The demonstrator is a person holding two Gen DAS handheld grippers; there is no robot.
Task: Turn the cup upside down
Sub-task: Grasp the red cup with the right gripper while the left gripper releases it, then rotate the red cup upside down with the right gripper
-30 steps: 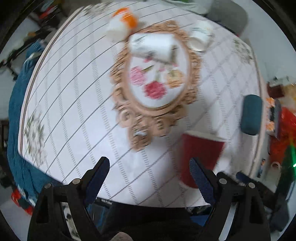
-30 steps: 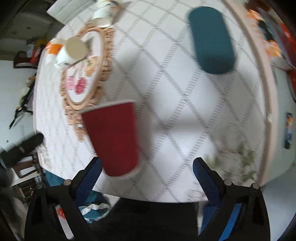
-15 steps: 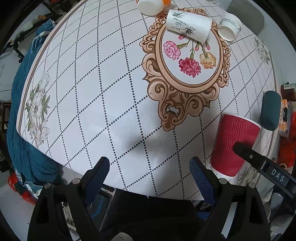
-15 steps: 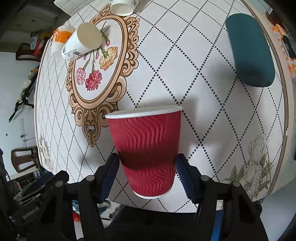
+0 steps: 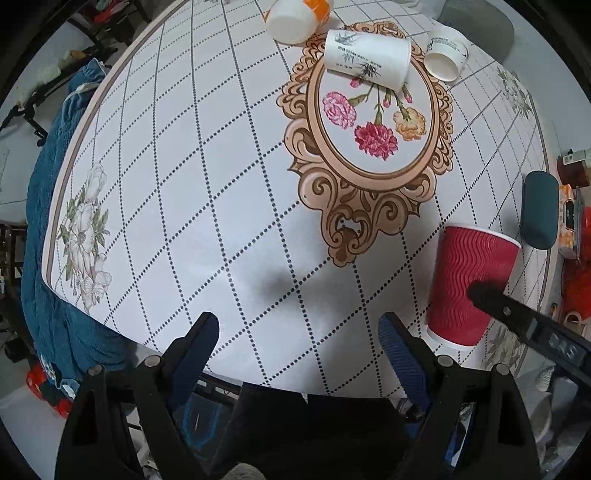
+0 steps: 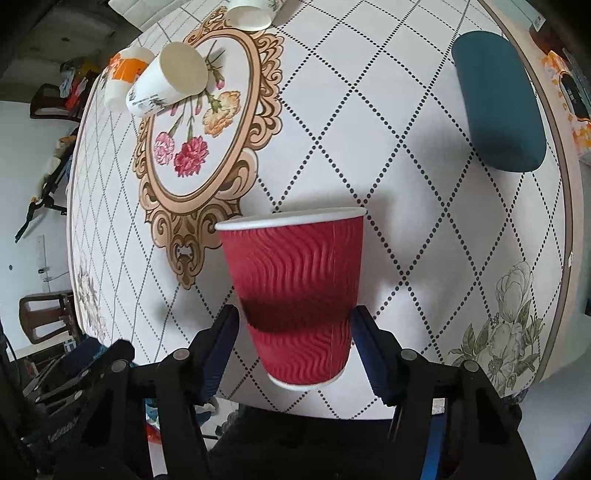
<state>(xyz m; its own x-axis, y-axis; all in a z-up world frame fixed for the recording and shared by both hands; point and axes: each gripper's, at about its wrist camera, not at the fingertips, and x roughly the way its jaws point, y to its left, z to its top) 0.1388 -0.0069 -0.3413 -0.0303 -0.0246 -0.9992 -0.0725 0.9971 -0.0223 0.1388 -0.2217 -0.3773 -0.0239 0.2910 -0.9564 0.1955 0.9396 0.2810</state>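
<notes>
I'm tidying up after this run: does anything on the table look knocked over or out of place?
Yes. Three white paper cups at the far end lie on their sides: one with orange print, one across the floral medallion, one smaller. The red cup stands upright, between the right gripper's fingers.

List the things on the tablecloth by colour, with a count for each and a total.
Red cup: 1
White cups: 2
White-and-orange cup: 1
Teal case: 1
Total: 5
</notes>
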